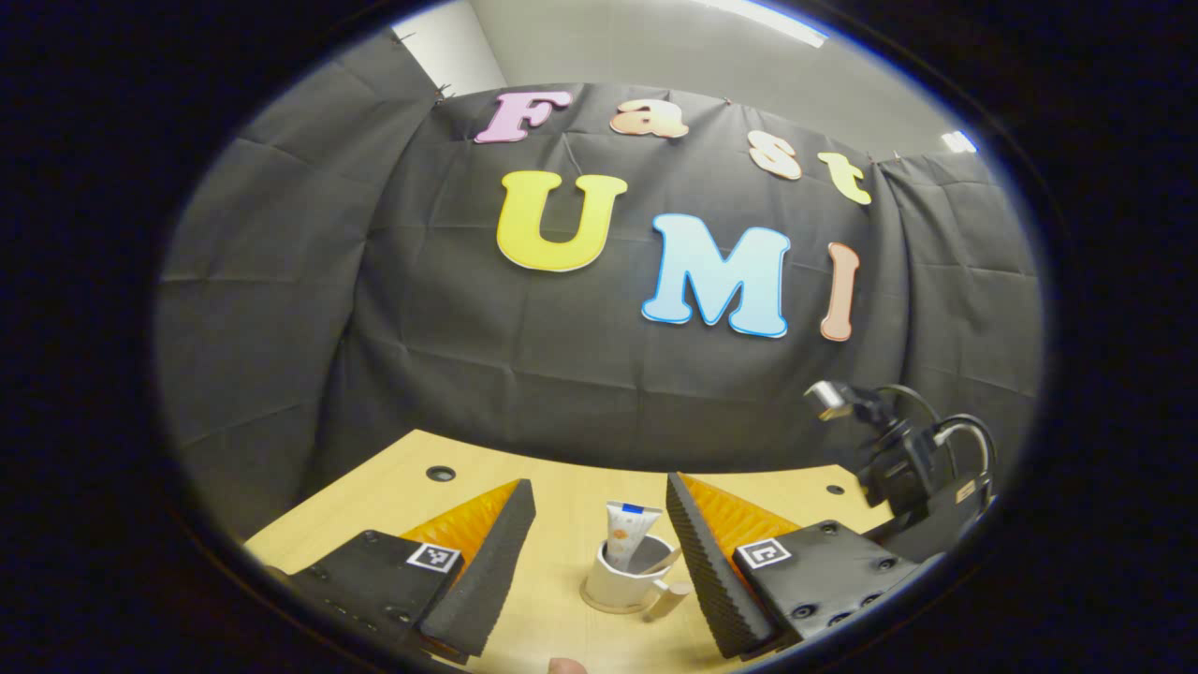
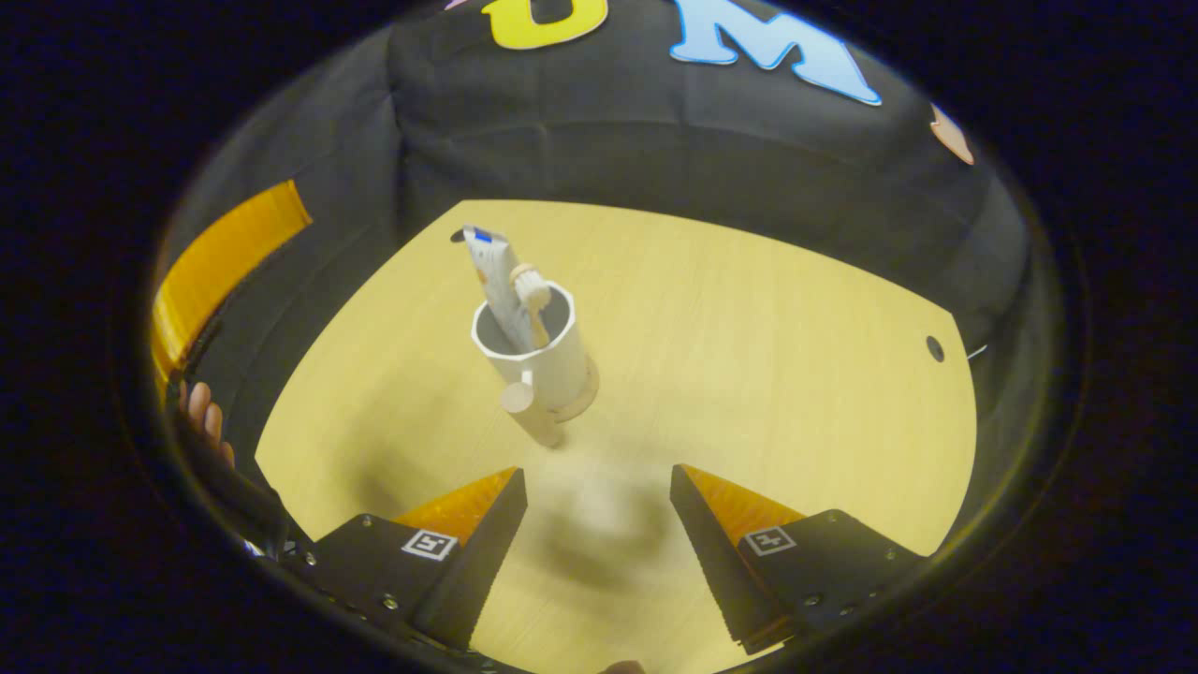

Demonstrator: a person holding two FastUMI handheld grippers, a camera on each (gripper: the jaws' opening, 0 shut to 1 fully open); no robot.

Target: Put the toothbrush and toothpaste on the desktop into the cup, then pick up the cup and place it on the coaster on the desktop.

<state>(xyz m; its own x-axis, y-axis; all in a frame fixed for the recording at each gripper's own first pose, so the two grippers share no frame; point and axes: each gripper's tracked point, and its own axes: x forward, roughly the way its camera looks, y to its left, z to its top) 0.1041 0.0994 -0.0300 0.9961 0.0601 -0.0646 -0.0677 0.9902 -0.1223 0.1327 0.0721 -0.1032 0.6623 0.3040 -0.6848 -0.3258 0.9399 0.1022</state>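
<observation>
A white cup (image 1: 625,582) (image 2: 543,360) with a wooden handle stands upright on a round wooden coaster (image 1: 599,603) (image 2: 585,398) on the light wooden desktop. The toothpaste tube (image 1: 625,530) (image 2: 496,281) and the toothbrush (image 2: 533,300) (image 1: 661,562) stick up out of the cup. My left gripper (image 1: 599,552) is open, held back from the cup, which shows between its fingers. My right gripper (image 2: 599,524) is open above the desktop, a short way in front of the cup's handle (image 2: 529,412), holding nothing.
The desktop (image 2: 749,356) runs wide to the right of the cup, with a cable hole (image 2: 934,348) near its right edge and another hole (image 1: 440,473) at the back left. A black clamp with cables (image 1: 908,459) stands at the desk's right. A person's fingers (image 2: 201,412) show at left.
</observation>
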